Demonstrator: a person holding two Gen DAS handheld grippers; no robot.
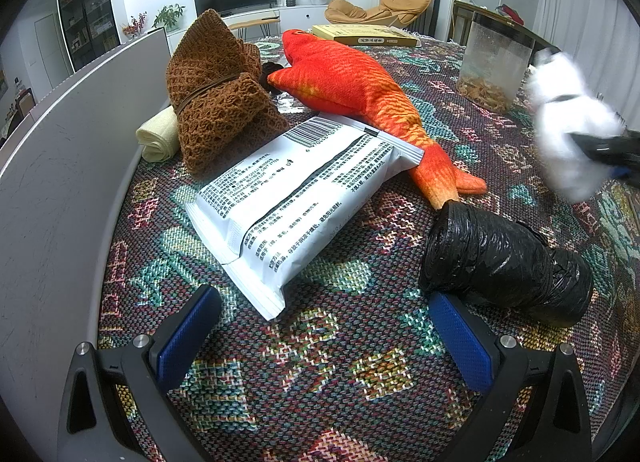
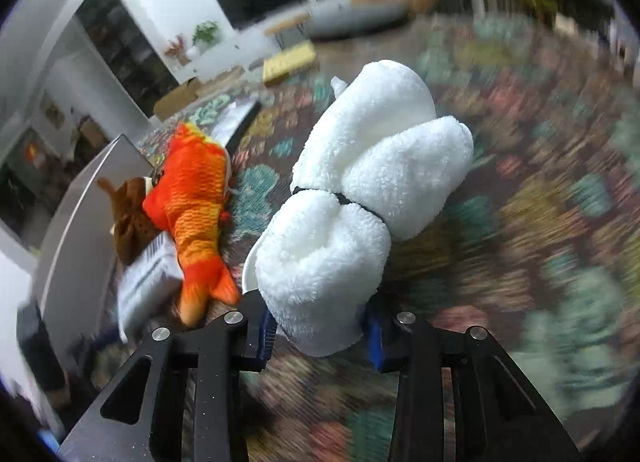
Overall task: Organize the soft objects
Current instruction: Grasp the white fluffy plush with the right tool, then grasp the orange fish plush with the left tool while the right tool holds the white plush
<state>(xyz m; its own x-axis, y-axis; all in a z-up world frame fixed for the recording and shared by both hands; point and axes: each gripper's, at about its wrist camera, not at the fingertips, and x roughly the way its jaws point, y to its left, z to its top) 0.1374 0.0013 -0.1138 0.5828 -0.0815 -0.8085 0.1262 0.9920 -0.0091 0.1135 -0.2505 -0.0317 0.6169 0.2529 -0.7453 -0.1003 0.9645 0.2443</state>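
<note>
My right gripper [image 2: 322, 336] is shut on a white fluffy towel bundle [image 2: 360, 190] tied with a black band, held above the patterned tablecloth; it also shows blurred in the left wrist view [image 1: 568, 118]. My left gripper [image 1: 320, 338] is open and empty, low over the cloth. Ahead of it lie a white wipes packet [image 1: 296, 202], a black plastic bag roll [image 1: 504, 262] by the right finger, an orange plush fish [image 1: 360, 90], a brown knitted bundle [image 1: 216, 94] and a cream roll [image 1: 156, 138]. The fish [image 2: 196, 198] and brown bundle [image 2: 128, 218] show left in the right wrist view.
A grey upright panel [image 1: 60, 182] borders the table's left side. A clear plastic jar [image 1: 496, 62] stands at the back right and a yellow box [image 1: 368, 34] at the far edge. The right wrist view is motion-blurred.
</note>
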